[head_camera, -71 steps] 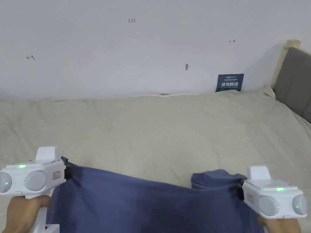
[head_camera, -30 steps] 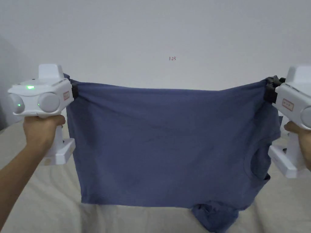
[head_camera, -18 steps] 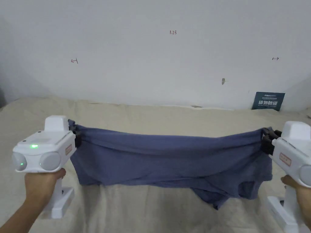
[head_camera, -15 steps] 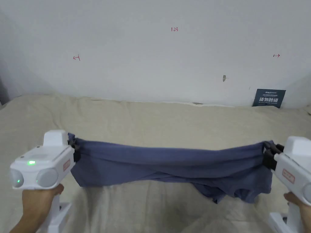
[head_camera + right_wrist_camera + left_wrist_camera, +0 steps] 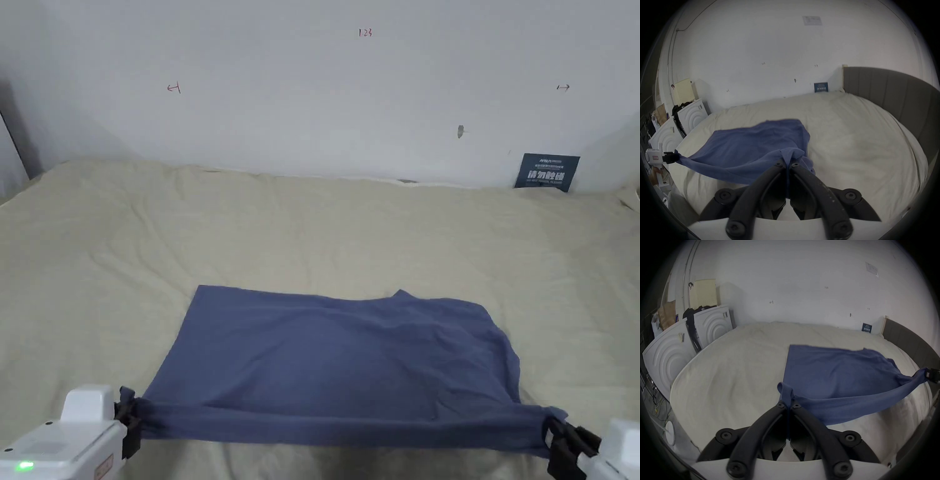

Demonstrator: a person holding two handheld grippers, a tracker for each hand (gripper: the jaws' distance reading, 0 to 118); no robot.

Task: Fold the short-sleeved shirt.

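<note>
So the blue shirt (image 5: 337, 356) is mostly lying flat on the bed (image 5: 312, 231) at this point, far edge resting on the cream sheet, and only the near edge is off the surface, strung taut between the two grippers. Left gripper (image 5: 788, 404) has its fingers clenched on a bunched corner of fabric, you can see a little loop of cloth poking up past the tips. Right gripper (image 5: 787, 163) is the same deal, pinching the other near corner.

To me this looks like the spread-it-out step, not a proper fold yet. Next move probably wants both corners lowered evenly onto the bed and kept pulled apart so the near edge lands straight, then let go. The right side looks a bit rumpled, so it might need smoothing first.
</note>
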